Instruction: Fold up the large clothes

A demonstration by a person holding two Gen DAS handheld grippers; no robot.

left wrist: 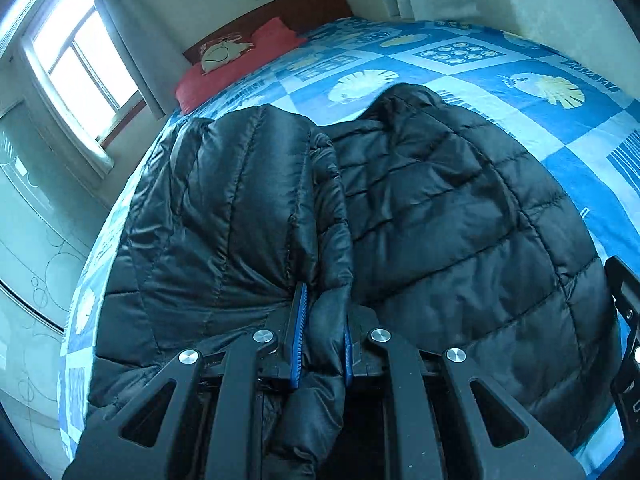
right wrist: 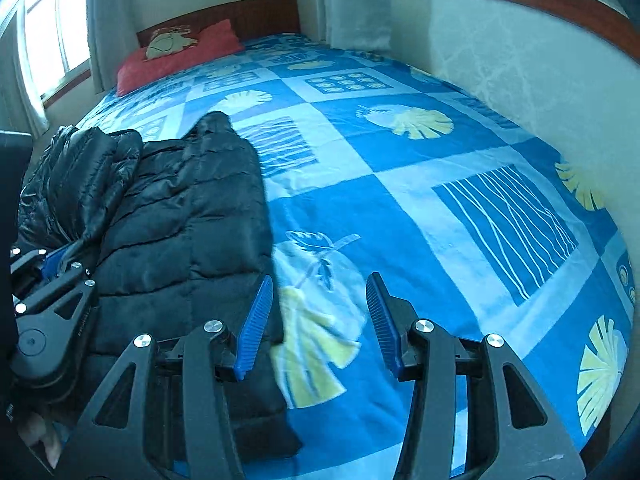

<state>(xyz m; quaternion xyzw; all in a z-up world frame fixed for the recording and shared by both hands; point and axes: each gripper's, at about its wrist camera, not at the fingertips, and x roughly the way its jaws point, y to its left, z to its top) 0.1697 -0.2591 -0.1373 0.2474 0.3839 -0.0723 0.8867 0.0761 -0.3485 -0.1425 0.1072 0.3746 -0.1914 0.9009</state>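
A black quilted puffer jacket [left wrist: 460, 216] lies on the blue patterned bed, its left side folded over toward the middle. My left gripper [left wrist: 322, 336] is shut on the jacket's sleeve [left wrist: 332, 280], which runs between the blue pads. In the right wrist view the jacket [right wrist: 180, 220] lies at the left, with the left gripper [right wrist: 52, 276] at its near left edge. My right gripper [right wrist: 318, 320] is open and empty, low over the bedspread just right of the jacket's edge.
The bed [right wrist: 420, 168] has a blue and white leaf-pattern cover. A red pillow [right wrist: 176, 54] lies at the wooden headboard [right wrist: 256, 12]. A wall [right wrist: 500, 52] runs along the bed's right side. A curtained window [left wrist: 80, 60] is at the left.
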